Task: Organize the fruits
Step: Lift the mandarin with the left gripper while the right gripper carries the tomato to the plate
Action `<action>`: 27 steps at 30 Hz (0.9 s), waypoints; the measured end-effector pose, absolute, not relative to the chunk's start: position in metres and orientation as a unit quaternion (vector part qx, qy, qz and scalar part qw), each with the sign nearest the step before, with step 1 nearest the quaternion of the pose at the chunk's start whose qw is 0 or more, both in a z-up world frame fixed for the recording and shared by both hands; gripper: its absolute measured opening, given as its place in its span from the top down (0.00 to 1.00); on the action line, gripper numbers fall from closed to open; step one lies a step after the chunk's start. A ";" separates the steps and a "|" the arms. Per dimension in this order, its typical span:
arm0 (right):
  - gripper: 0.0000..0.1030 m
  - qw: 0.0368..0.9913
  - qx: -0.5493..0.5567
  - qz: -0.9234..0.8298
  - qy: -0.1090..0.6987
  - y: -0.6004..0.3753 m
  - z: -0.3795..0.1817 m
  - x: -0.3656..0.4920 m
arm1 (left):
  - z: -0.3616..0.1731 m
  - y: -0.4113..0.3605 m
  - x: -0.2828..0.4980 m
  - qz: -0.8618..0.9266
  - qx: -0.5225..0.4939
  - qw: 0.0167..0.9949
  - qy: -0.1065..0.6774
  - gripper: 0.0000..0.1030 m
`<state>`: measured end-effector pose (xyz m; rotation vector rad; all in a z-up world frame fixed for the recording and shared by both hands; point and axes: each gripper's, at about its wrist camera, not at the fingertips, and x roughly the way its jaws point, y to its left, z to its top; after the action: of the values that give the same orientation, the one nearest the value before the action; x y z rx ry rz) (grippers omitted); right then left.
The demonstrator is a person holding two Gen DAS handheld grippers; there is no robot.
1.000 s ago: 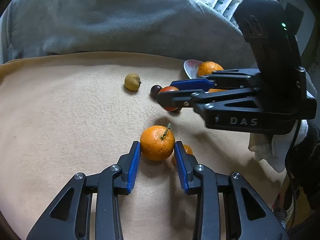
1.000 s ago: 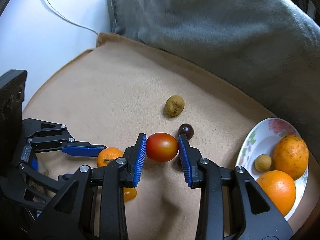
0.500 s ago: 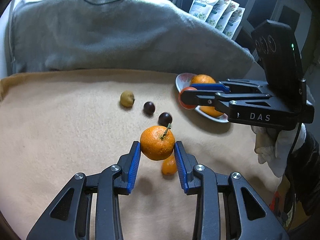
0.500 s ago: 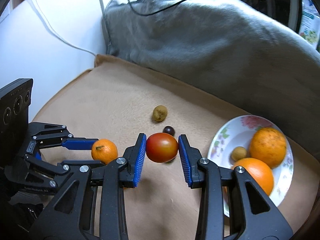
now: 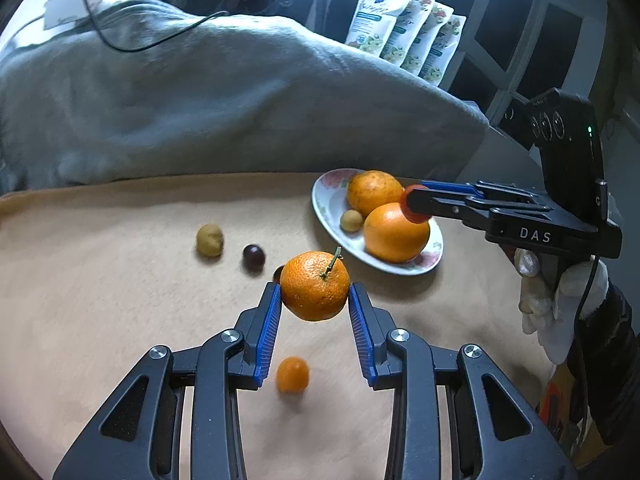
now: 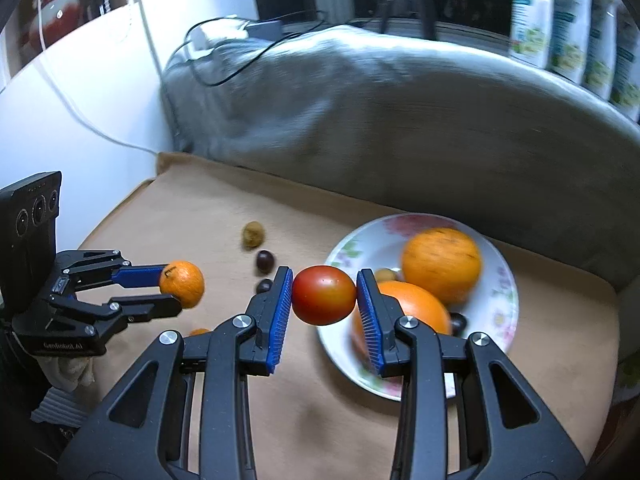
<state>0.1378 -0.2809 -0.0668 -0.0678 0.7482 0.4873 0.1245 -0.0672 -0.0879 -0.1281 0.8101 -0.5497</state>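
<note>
Over the near rim of the plate (image 6: 505,280), the right gripper (image 6: 324,295) has its jaws clamped on a tomato (image 6: 323,294), nearer than the left gripper (image 5: 315,298), whose jaws clamp a mandarin (image 5: 314,286) short of it.

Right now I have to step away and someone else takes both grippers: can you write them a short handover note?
Left gripper: shut on the stemmed mandarin, lifted clear of the tan blanket.
Right gripper: shut on the red tomato, at the near edge of the flowered plate.
On the plate: two large oranges, a small tan fruit, a dark one.
Still on the blanket: a tan fruit, two dark ones, a small orange fruit.
Left: probably plate both held fruits, then collect the rest.
</note>
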 end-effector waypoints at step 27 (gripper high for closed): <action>0.66 0.911 0.026 0.166 0.376 -0.372 -0.092 0.160 | -0.093 -0.124 0.198 -0.281 -0.031 0.868 0.408 0.68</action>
<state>0.1603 -0.3716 -0.0917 0.0526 0.7751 0.3423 0.1983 -0.1238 -0.0927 -0.0658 0.8547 -0.5872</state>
